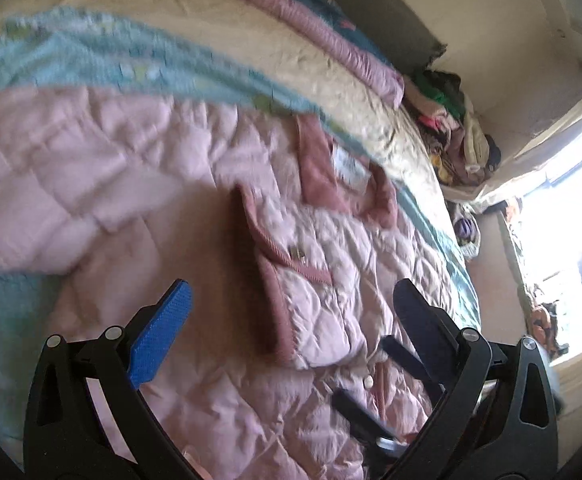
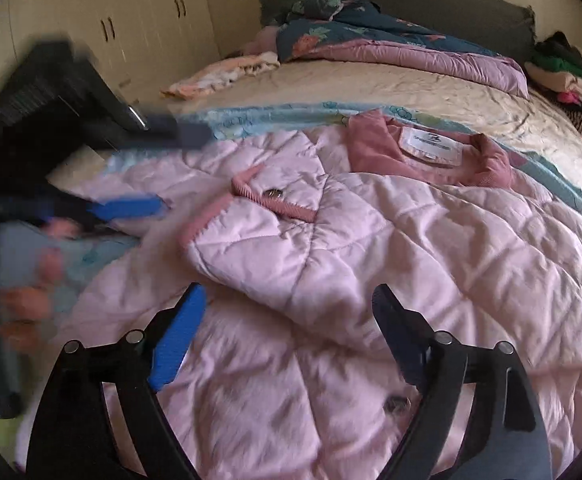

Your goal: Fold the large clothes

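Observation:
A pale pink quilted jacket (image 1: 347, 288) (image 2: 391, 248) lies spread on the bed. Its darker pink collar with a white label (image 2: 427, 144) (image 1: 349, 168) faces the headboard. One front panel is folded over, showing a corded pink edge and a metal snap (image 2: 273, 193) (image 1: 297, 253). My left gripper (image 1: 291, 292) hovers open just above the jacket near that folded panel, nothing between its pads. My right gripper (image 2: 291, 292) is open too, over the jacket's lower front. In the right wrist view the left gripper (image 2: 159, 172) appears blurred at the jacket's left edge.
A light blue patterned cloth (image 1: 91, 60) lies under the jacket on the cream sheet (image 2: 371, 84). A dark floral quilt (image 2: 371, 32) and a peach garment (image 2: 219, 76) sit near the headboard. A clothes pile (image 2: 567, 72), wardrobe doors (image 2: 111, 28) and a bright window (image 1: 571, 200) surround the bed.

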Demonstrator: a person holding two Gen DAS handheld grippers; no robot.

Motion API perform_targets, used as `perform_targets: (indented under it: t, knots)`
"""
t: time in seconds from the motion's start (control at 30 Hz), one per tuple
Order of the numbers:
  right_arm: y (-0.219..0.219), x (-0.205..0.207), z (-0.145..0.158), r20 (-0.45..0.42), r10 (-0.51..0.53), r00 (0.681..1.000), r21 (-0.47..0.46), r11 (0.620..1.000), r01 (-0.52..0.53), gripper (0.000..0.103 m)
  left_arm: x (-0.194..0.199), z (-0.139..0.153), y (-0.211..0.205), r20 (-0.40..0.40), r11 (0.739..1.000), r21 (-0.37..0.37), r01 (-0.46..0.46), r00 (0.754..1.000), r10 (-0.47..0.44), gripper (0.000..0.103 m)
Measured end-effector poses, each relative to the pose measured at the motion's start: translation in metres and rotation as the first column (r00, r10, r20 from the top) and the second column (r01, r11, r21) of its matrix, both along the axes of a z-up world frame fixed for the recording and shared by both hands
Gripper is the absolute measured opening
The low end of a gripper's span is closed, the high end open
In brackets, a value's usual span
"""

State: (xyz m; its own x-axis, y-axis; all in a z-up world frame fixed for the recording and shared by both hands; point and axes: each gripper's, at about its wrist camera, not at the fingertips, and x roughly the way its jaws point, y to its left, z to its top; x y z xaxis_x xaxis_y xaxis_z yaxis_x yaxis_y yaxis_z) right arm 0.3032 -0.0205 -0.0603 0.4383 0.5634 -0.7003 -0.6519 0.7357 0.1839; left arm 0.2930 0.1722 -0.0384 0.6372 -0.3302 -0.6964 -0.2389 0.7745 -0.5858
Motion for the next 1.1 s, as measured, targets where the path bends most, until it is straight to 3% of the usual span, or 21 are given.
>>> perform_targets:
  t: [0.17,0.27,0.3,0.33,0.37,0.4,0.47,0.57,0.7,0.93,1.1]
  knots:
    - [-0.064,-0.001,0.020,0.001,-0.087,0.996,0.065,0.994,0.087,0.083,0.008,-0.034,-0.011,-0.087,0.999,-0.044,0.016,0.996,-0.019,0.095]
    - [-0.097,0.003,0.025,0.022,-0.174,0.985,0.046,0.984,0.173,0.080,0.007,-0.044,-0.019,-0.073,1.000,-0.010,0.013,0.997,-0.014,0.090]
    - [-0.105,0.005,0.025,0.026,-0.196,0.980,0.041,0.980,0.195,0.079,0.007,-0.043,-0.022,-0.061,1.000,0.019,0.018,0.998,-0.017,0.083]
    - [-0.115,0.006,0.026,0.030,-0.224,0.974,0.040,0.974,0.222,0.076,0.007,-0.041,-0.024,-0.049,0.999,0.039,0.018,0.999,-0.016,0.057]
    - [-0.130,0.008,0.027,0.038,-0.264,0.964,0.044,0.964,0.263,0.074,0.006,-0.041,-0.025,-0.030,0.999,0.044,0.017,0.999,-0.016,0.039]
    - [-0.142,0.009,0.029,0.044,-0.299,0.953,0.051,0.954,0.297,0.073,0.006,-0.040,-0.025,-0.027,0.999,0.052,0.011,1.000,-0.009,0.036]
    - [-0.162,0.015,0.029,0.052,-0.364,0.930,0.057,0.931,0.361,0.072,0.006,-0.036,-0.026,-0.002,0.997,0.077,0.011,1.000,-0.011,0.015]
    - [-0.193,0.027,0.027,0.048,-0.457,0.888,0.034,0.889,0.456,0.072,0.004,-0.019,-0.023,0.061,0.995,0.098,0.005,0.998,-0.011,0.012]
    - [-0.213,0.050,0.022,-0.014,-0.504,0.863,0.010,0.863,0.505,0.072,0.004,0.007,-0.012,0.137,0.987,0.156,-0.028,0.991,0.007,0.012]
    - [-0.193,0.083,-0.001,-0.055,-0.448,0.892,-0.072,0.893,0.444,0.071,0.012,-0.019,-0.008,0.026,0.977,0.211,-0.007,1.000,0.002,0.012]
    - [-0.198,0.103,-0.030,-0.106,-0.498,0.861,-0.166,0.862,0.479,0.072,0.008,-0.027,-0.007,0.005,0.978,0.208,0.008,1.000,-0.010,0.013]
